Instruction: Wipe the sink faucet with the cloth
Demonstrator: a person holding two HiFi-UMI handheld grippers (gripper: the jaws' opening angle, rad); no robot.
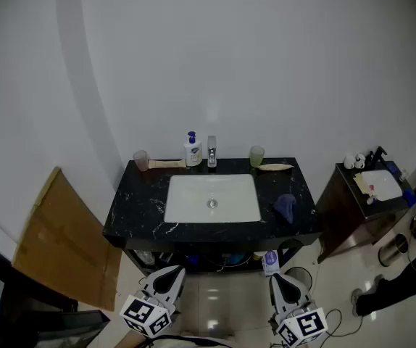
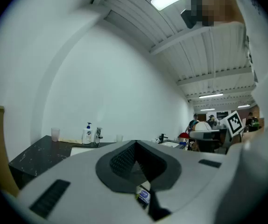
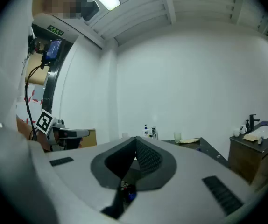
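Note:
The chrome faucet [image 1: 211, 152] stands at the back of a white sink basin [image 1: 193, 201] set in a black marble counter [image 1: 139, 210]. A blue cloth [image 1: 285, 206] lies crumpled on the counter to the right of the basin. Both grippers are low in the head view, in front of the counter and well short of it. The left gripper [image 1: 167, 274] is shut with nothing in it, and so is the right gripper [image 1: 283, 280]. In the left gripper view the jaws [image 2: 135, 142] meet, with the faucet [image 2: 98, 135] far ahead. The right gripper [image 3: 135, 139] also sees the faucet [image 3: 154, 133] far off.
A soap bottle [image 1: 192, 151], a pink cup [image 1: 141, 159] and a green cup [image 1: 256, 156] line the counter's back edge. A brown board [image 1: 67, 241] leans at the left. A smaller cabinet with its own sink [image 1: 373, 187] stands at the right, with a bin [image 1: 395, 249] beside it.

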